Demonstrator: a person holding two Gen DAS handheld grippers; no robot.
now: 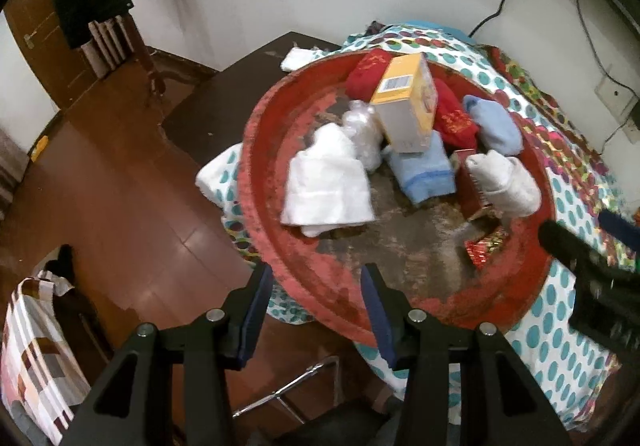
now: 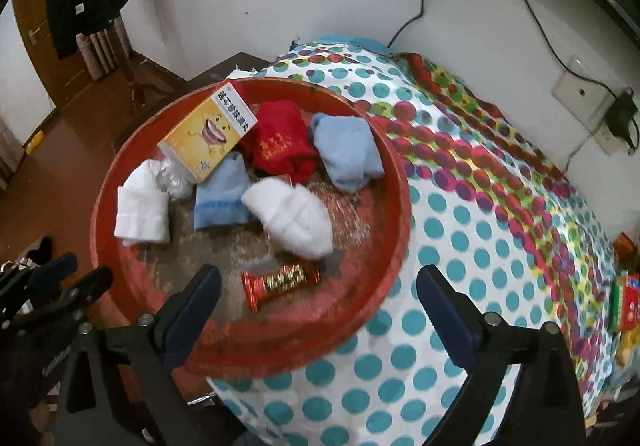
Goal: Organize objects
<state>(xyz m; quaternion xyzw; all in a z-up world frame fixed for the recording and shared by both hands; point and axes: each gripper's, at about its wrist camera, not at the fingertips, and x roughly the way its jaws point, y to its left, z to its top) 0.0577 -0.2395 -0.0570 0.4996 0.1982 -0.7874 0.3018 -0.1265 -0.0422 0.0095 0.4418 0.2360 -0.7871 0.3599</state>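
A round red tray (image 1: 256, 182) (image 2: 396, 214) sits on a polka-dot cloth (image 2: 480, 266). In it lie a yellow box (image 1: 408, 102) (image 2: 208, 134), white folded cloths (image 1: 328, 186) (image 2: 140, 214), a white rolled cloth (image 2: 292, 218) (image 1: 504, 182), light blue cloths (image 1: 424, 170) (image 2: 344, 154), red cloths (image 1: 456, 118) (image 2: 280, 146), a clear plastic wrap (image 1: 364, 130) and a red-gold wrapped packet (image 2: 280, 282) (image 1: 486, 246). My left gripper (image 1: 316, 306) is open and empty over the tray's near rim. My right gripper (image 2: 320, 310) is open and empty over the near rim, above the packet.
A dark table (image 1: 224, 102) stands behind the tray. Brown wooden floor (image 1: 120, 186) lies to the left. Cables and a wall socket (image 2: 580, 94) are on the white wall. Small colourful boxes (image 2: 624, 302) lie at the cloth's right edge. A patterned cloth (image 1: 36, 358) hangs at lower left.
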